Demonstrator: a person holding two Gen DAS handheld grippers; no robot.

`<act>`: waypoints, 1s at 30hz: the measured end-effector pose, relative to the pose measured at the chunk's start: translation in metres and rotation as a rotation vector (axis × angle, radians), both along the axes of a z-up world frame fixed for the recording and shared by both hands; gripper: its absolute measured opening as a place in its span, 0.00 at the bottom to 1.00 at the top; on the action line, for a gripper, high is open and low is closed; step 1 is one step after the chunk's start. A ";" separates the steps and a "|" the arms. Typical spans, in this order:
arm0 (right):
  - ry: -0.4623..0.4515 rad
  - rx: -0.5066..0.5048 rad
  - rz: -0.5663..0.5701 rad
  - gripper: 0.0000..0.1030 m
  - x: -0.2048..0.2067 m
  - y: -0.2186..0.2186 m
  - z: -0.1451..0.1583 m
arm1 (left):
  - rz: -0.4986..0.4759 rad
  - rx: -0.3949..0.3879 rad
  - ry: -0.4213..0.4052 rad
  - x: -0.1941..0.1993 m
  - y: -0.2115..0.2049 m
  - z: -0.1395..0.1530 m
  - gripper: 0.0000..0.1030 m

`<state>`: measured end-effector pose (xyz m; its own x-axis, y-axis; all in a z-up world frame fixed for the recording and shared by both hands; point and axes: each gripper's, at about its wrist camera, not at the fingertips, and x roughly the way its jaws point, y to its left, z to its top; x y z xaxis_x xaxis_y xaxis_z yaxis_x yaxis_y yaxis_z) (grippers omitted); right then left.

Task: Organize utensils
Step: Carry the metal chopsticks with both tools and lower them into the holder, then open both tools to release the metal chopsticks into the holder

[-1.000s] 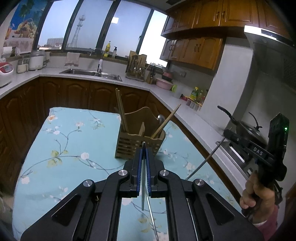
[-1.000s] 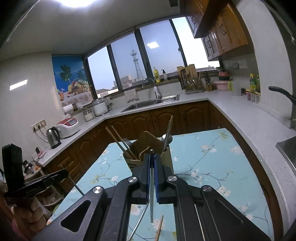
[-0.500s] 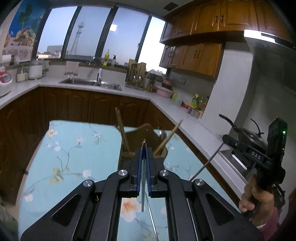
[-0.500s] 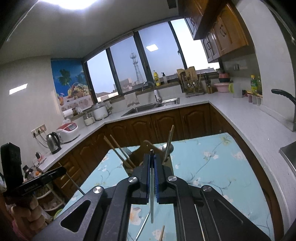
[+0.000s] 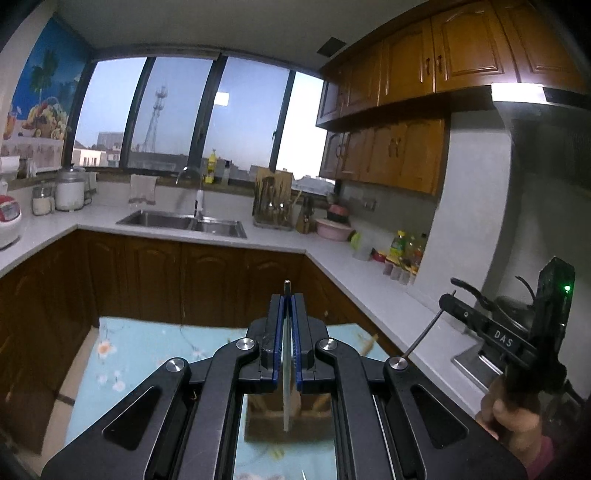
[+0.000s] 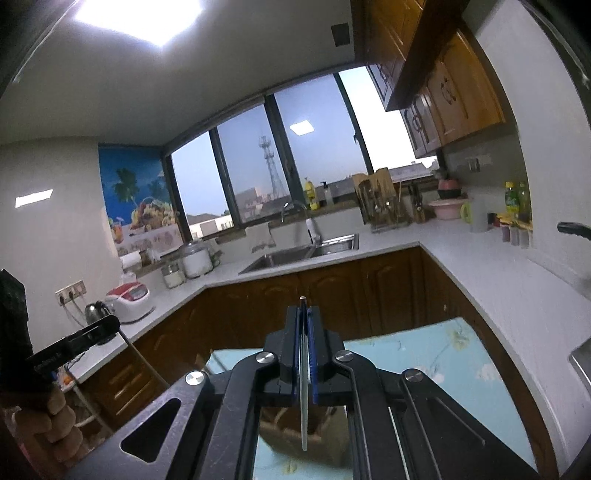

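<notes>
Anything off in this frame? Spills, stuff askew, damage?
Nothing stands out. The left gripper is shut on the left stick and the right gripper on the right stick, both thin metal, in line with the fingers. The wooden holder is mostly hidden beneath them. No spill shows on the tablecloth.

Dusk kitchen, lit from overhead and badly bent by fisheye lenses.

A square ceiling panel [image 6: 138, 16] burns out to pure white in the right wrist view, its reflection [image 6: 302, 127] floating in the window [image 6: 314, 147]; beyond the window the sky is a dim blue. Right of the window, a hood lamp [image 5: 517, 92] glares under the cabinets [image 5: 424, 70], which stay warm and bright. The cabinets below the counter [image 5: 277, 242] sink into shadow. Straight lines bow hard and the corners go black. Detail is soft and noisy throughout, with motion blur smearing the floral cloth [image 5: 147, 354].
</notes>
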<state>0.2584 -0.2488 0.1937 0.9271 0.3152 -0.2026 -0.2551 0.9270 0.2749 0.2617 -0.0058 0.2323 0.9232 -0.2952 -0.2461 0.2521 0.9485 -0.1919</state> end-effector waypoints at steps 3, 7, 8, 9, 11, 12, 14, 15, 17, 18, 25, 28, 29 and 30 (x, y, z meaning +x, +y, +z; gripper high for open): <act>-0.009 -0.003 -0.012 0.04 0.015 0.002 0.000 | 0.015 -0.005 -0.003 0.023 -0.003 -0.004 0.03; -0.015 -0.007 -0.029 0.04 0.033 0.006 -0.011 | 0.047 0.001 0.004 0.050 -0.006 -0.019 0.03; -0.006 -0.005 -0.028 0.04 0.037 0.007 -0.015 | 0.052 0.000 0.010 0.054 -0.009 -0.023 0.03; 0.002 0.000 -0.024 0.04 0.041 0.006 -0.018 | 0.055 -0.002 0.015 0.057 -0.010 -0.029 0.03; 0.020 0.004 -0.025 0.04 0.048 0.007 -0.030 | 0.052 -0.010 0.032 0.064 -0.014 -0.041 0.03; 0.030 0.001 -0.028 0.04 0.050 0.008 -0.037 | 0.052 -0.013 0.037 0.065 -0.016 -0.047 0.03; 0.043 -0.001 -0.028 0.04 0.053 0.008 -0.047 | 0.055 -0.004 0.053 0.068 -0.019 -0.061 0.03; 0.054 -0.001 -0.029 0.04 0.055 0.009 -0.054 | 0.053 -0.002 0.061 0.069 -0.021 -0.067 0.03; 0.074 0.008 -0.023 0.04 0.058 0.006 -0.062 | 0.045 0.001 0.080 0.071 -0.024 -0.078 0.03; 0.086 0.010 -0.023 0.04 0.059 0.007 -0.068 | 0.041 0.006 0.094 0.072 -0.026 -0.085 0.03; 0.156 0.011 -0.006 0.04 0.064 0.011 -0.095 | 0.039 0.008 0.157 0.075 -0.028 -0.116 0.04; 0.175 0.004 -0.002 0.04 0.066 0.014 -0.101 | 0.042 0.002 0.171 0.076 -0.024 -0.123 0.04; 0.174 0.003 -0.004 0.04 0.066 0.013 -0.102 | 0.049 0.001 0.168 0.076 -0.022 -0.123 0.04; 0.176 0.003 -0.005 0.04 0.066 0.013 -0.102 | 0.052 -0.002 0.171 0.076 -0.020 -0.124 0.04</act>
